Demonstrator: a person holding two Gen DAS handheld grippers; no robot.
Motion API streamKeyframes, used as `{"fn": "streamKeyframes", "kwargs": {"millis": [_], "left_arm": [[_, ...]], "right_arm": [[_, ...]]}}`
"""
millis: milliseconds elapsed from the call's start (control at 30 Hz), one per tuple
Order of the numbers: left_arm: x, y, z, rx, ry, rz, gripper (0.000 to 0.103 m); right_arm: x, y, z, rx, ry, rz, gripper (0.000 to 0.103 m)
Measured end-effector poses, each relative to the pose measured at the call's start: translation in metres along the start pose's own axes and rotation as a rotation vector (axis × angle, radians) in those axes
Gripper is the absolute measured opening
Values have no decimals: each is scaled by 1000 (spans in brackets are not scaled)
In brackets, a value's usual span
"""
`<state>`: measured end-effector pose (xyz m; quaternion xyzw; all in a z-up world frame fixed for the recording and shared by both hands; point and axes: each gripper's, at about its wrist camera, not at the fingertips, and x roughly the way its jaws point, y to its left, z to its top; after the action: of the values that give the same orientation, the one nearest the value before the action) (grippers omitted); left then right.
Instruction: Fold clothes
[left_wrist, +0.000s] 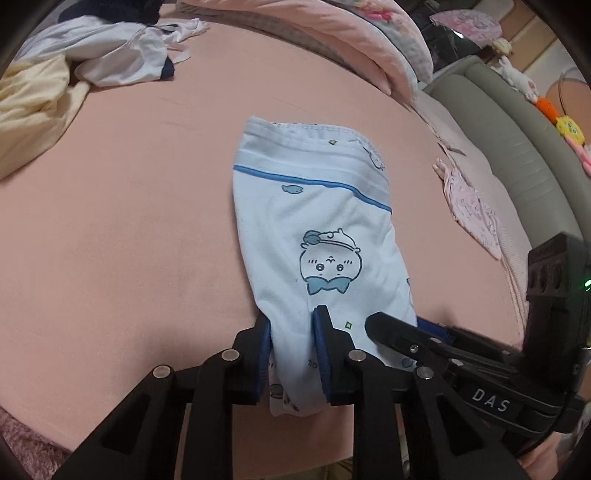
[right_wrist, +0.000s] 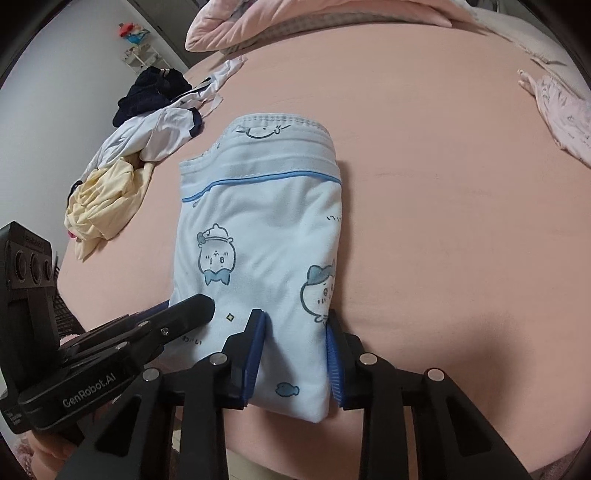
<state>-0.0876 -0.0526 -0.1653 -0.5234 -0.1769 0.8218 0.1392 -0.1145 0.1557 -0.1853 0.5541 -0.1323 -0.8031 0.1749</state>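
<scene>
Two grippers sit at the near end of the light blue shorts (left_wrist: 314, 221), which lie folded on the pink bed (left_wrist: 129, 240). The left gripper (left_wrist: 291, 354) pinches the cloth, and the right gripper (right_wrist: 295, 354) has cloth between its jaws, but I cannot tell if it squeezes. The shorts look soft, light and floppy, so hold both near corners.

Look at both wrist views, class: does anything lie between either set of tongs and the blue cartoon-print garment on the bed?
Nothing visible does. The left tongs and right tongs each already have the near edge of the blue garment between their pads. The other clothes lie apart on the pink bed.
</scene>
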Motion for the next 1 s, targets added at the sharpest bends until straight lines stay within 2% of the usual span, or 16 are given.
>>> {"fn": "streamKeyframes", "kwargs": {"millis": [100, 200, 233, 333, 467, 567, 733, 867, 1000], "left_arm": [[6, 8, -1, -84, -4, -50, 24], [9, 6, -6, -93, -28, -37, 25], [9, 1, -6, -72, -29, -15, 25], [9, -16, -4, -23, -26, 39, 25], [8, -37, -7, 57, -31, 101, 20], [7, -43, -11, 51, -34, 114, 20], [10, -53, -17, -7, -48, 96, 19], [17, -78, -17, 44, -43, 68, 19], [29, -99, -17, 65, -34, 16, 19]], "right_arm": [[3, -1, 3, 50, -5, 35, 41], [6, 16, 2, -41, -11, -33, 40], [8, 21, 1, -72, -13, -57, 36], [0, 20, -2, -73, -36, -45, 22], [-7, 12, -8, -77, -74, -19, 19], [-13, 15, -9, -103, -84, -35, 19], [-32, 17, -7, -138, -143, -36, 16], [-58, 5, 0, -118, -194, -39, 15], [-81, -13, -3, -92, -231, -97, 15]]}}
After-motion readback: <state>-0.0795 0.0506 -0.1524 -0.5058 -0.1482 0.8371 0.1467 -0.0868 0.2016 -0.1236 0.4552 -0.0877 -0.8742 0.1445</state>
